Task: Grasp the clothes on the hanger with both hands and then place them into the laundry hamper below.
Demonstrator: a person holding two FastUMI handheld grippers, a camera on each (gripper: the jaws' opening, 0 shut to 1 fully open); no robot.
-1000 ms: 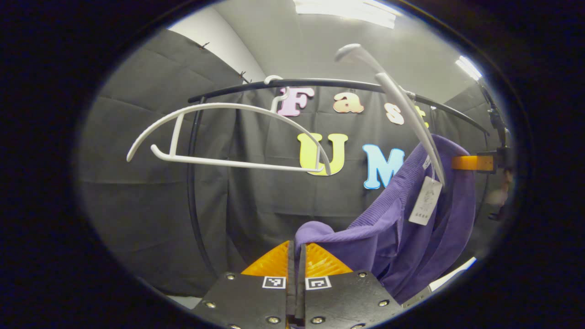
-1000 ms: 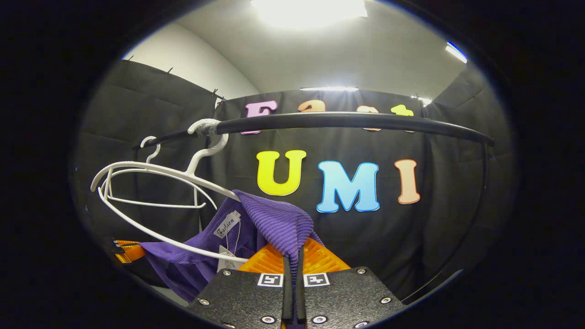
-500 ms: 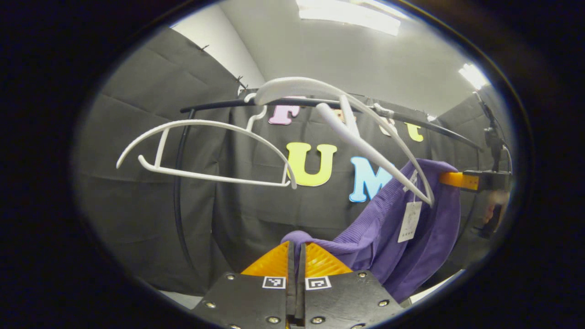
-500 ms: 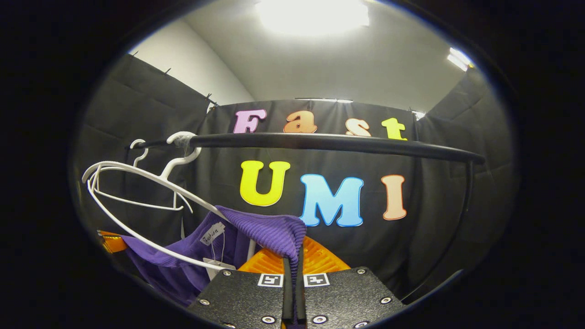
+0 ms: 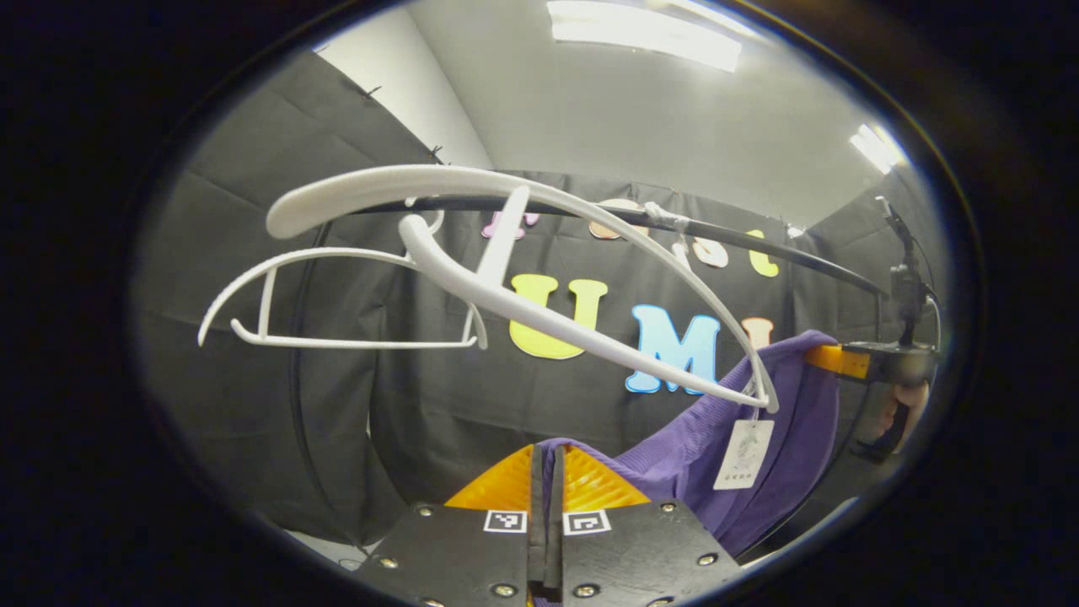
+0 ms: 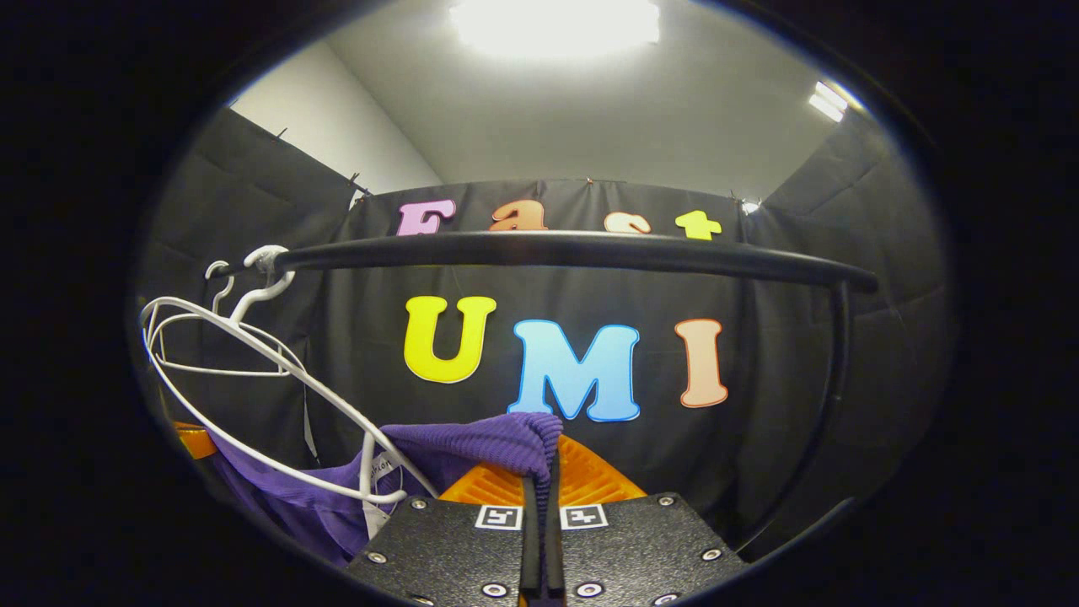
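Observation:
A purple ribbed garment (image 5: 742, 396) with a white tag (image 5: 742, 453) stretches between both grippers. My left gripper (image 5: 546, 472) is shut on one shoulder of it. In the right gripper view, my right gripper (image 6: 546, 468) is shut on the other shoulder of the purple garment (image 6: 472, 443). The white hanger (image 5: 539, 253) swings tilted off the black rail (image 5: 742, 240), its right tip still near the garment's collar. The same hanger (image 6: 278, 396) shows at the left of the right gripper view. The right gripper (image 5: 843, 361), with a hand behind it, appears far right in the left gripper view.
A second, bare white hanger (image 5: 337, 299) hangs further left on the rail. The rail (image 6: 590, 250) arcs overhead and bends down into a black post (image 6: 830, 371) at the right. Black cloth walls close in behind and on both sides.
Both grippers have come down with the garment. The garment has slid off the hanger, which has swung up and leftward on the rail.

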